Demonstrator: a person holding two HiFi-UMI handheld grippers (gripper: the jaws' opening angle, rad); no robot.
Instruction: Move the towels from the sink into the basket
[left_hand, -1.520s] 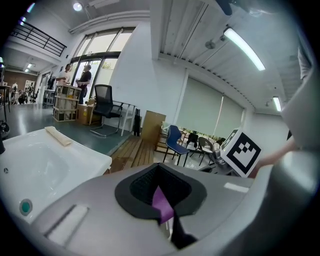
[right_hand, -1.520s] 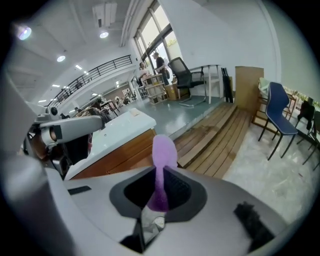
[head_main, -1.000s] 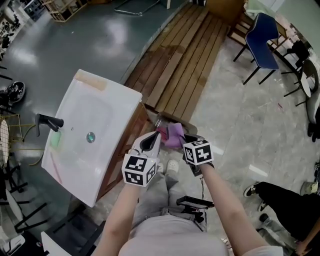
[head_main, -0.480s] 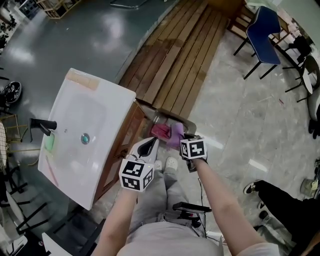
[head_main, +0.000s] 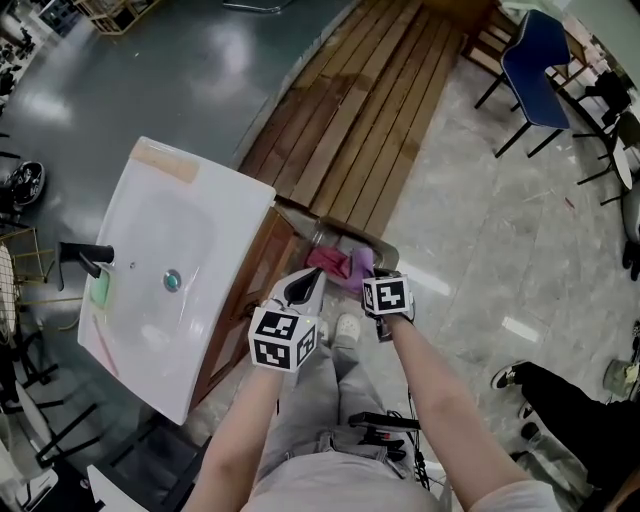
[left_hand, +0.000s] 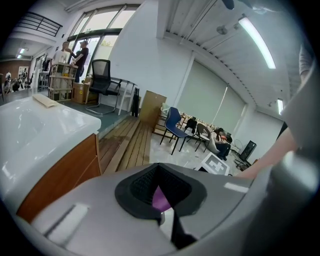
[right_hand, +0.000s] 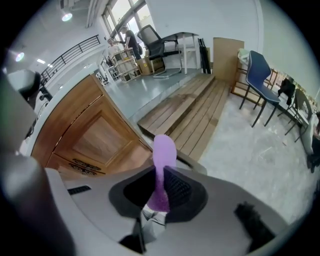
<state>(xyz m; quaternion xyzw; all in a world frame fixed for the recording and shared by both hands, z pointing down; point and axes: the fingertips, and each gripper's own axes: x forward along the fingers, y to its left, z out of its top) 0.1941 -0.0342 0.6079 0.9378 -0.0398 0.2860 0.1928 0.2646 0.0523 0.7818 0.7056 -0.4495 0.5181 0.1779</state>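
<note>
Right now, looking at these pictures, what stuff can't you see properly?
- Basket, head view: the pink towel, the purple towel, the left hand-held gripper and the right hand-held gripper cover it. Only part of the rim shows.
- Purple towel, left gripper view: that hand-held gripper's own body hides all but a sliver between its shut jaws.
- Green thing beside the tap, head view: too small to name.
</note>
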